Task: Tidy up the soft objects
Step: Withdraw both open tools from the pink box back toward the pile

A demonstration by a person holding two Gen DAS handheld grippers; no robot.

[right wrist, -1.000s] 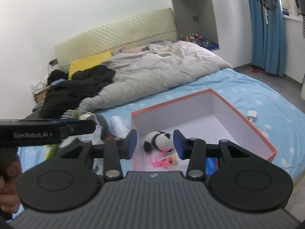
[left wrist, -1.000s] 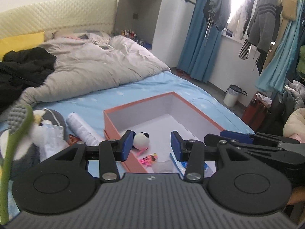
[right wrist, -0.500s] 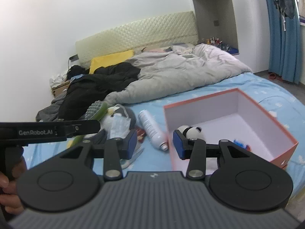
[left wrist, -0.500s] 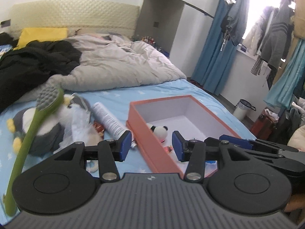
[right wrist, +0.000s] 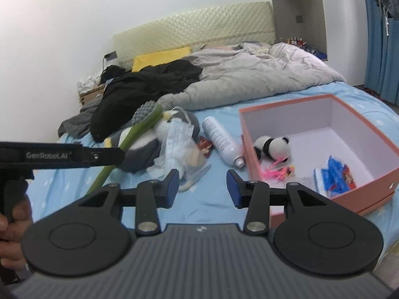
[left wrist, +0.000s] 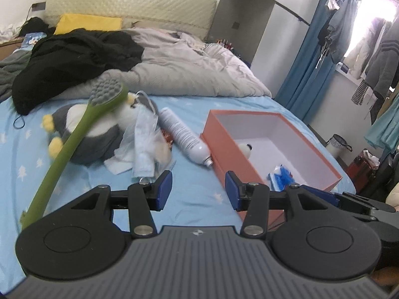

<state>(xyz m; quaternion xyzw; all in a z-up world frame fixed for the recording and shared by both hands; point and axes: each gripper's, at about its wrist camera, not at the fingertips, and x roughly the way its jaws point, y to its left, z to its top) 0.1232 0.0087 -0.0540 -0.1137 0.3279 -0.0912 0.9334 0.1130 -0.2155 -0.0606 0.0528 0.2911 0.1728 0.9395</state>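
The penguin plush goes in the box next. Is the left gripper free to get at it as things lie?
Probably not cleanly: the green brush lies across the penguin plush, though the left gripper is open and empty.

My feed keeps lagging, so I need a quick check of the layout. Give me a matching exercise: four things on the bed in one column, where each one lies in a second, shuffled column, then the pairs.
Things:
1. panda toy
2. spray can
3. penguin toy
4. black clothes

Places:
A. on the sheet, under the green brush
B. inside the orange box
C. heaped near the yellow pillow
D. on the sheet, just outside the box wall

Pairs: 1-B, 2-D, 3-A, 4-C
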